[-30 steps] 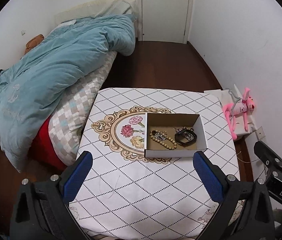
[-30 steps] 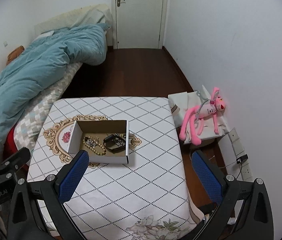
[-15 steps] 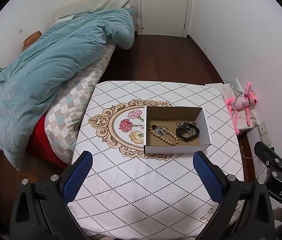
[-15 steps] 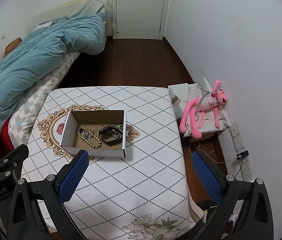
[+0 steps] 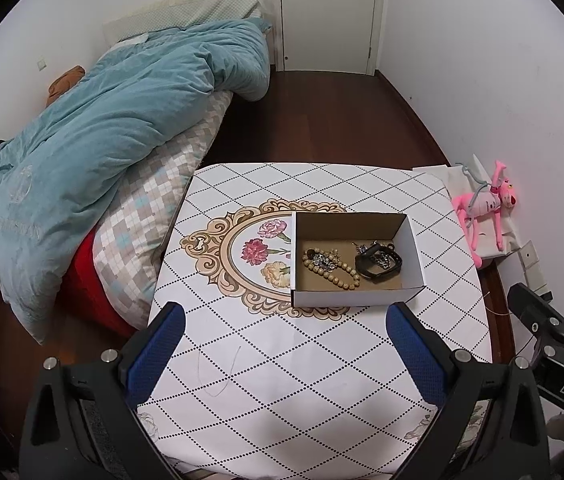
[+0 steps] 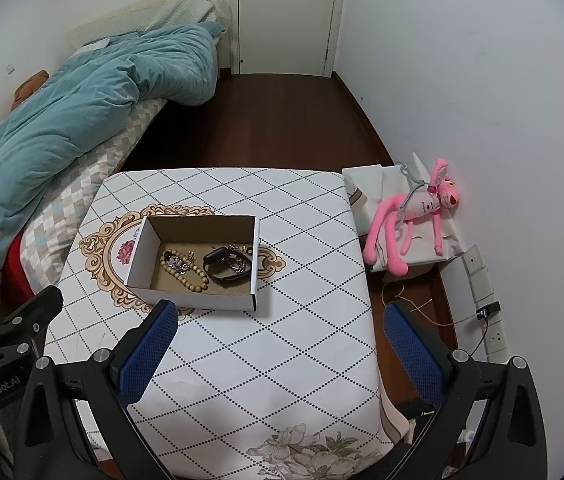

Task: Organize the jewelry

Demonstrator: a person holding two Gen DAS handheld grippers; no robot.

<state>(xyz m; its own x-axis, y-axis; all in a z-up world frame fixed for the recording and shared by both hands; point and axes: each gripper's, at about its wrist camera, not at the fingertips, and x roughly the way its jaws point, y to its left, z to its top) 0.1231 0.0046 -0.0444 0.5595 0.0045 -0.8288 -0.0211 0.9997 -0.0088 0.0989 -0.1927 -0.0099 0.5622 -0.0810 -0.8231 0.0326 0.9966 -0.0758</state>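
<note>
- Left wrist view: a bed [image 5: 150, 216] with a teal duvet [image 5: 94, 136] lies far left, its checked mattress edge just beside the worktop [image 5: 282, 360], which wears a white diamond-patterned cloth with a floral medallion.
- An open cardboard box [image 5: 345, 298] sits on the worktop, right of the medallion's flowers and overlapping its frame.
- Inside the box, a beaded bracelet [image 5: 331, 268] lies on the left with a small metallic piece on it; a black band [image 5: 377, 268] lies on the right with a chain tangled in it.
- A pink plush toy [image 5: 481, 208] rests on white bags against the right wall, off the worktop.
- Left tool [image 5: 285, 352] hovers above the near worktop, its blue-padded fingers [image 5: 154, 352] spread wide and holding nothing, well short of the box.
- Right wrist view: the right tool [image 6: 282, 348] is likewise spread and empty, above the worktop's near right part, the box beyond its left finger.
- Nothing stands between either tool and the box.
</note>
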